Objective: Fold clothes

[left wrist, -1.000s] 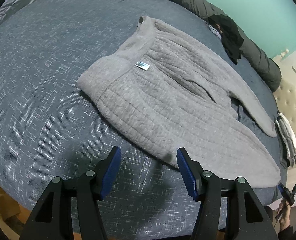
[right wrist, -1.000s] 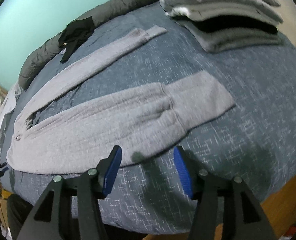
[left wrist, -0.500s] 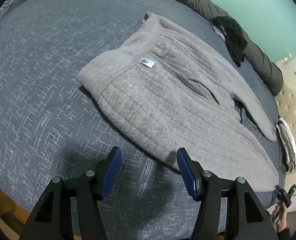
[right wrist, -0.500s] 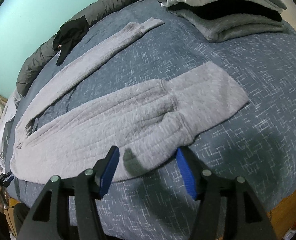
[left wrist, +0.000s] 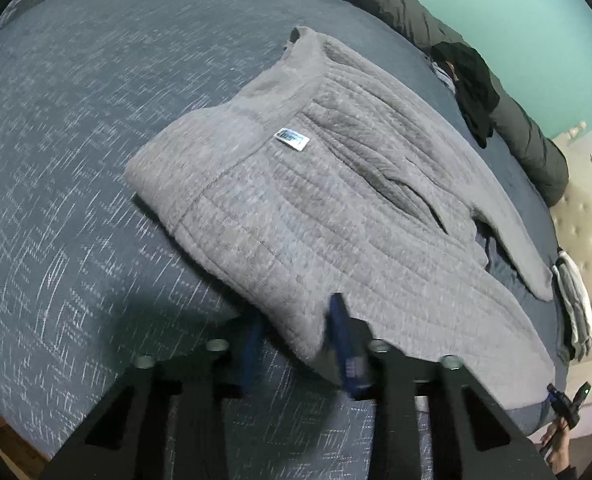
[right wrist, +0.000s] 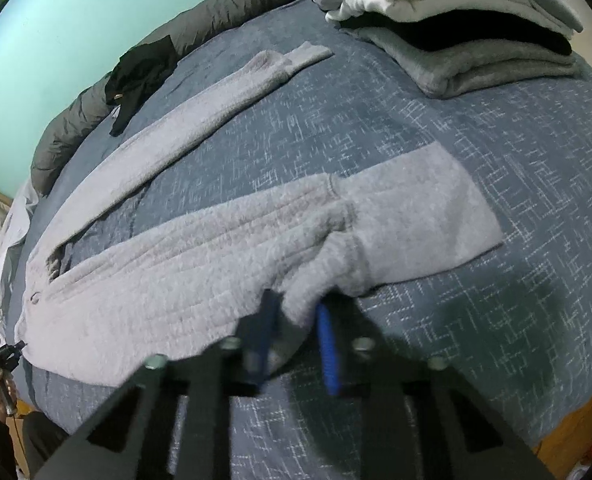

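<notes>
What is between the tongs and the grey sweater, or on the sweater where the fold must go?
Nothing visible. The left tongs and right tongs each already pinch the near edge of the grey sweater. Its body is bare; the folded pile and black garment lie apart.

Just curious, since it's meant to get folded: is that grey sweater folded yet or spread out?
Mostly spread out. The grey sweater lies flat on the bed, far sleeve stretched straight; only its near edge is pinched by both grippers.

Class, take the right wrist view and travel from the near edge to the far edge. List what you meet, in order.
right gripper fingers → grey sweater body → outstretched sleeve → black garment → dark quilt roll → turquoise wall
</notes>
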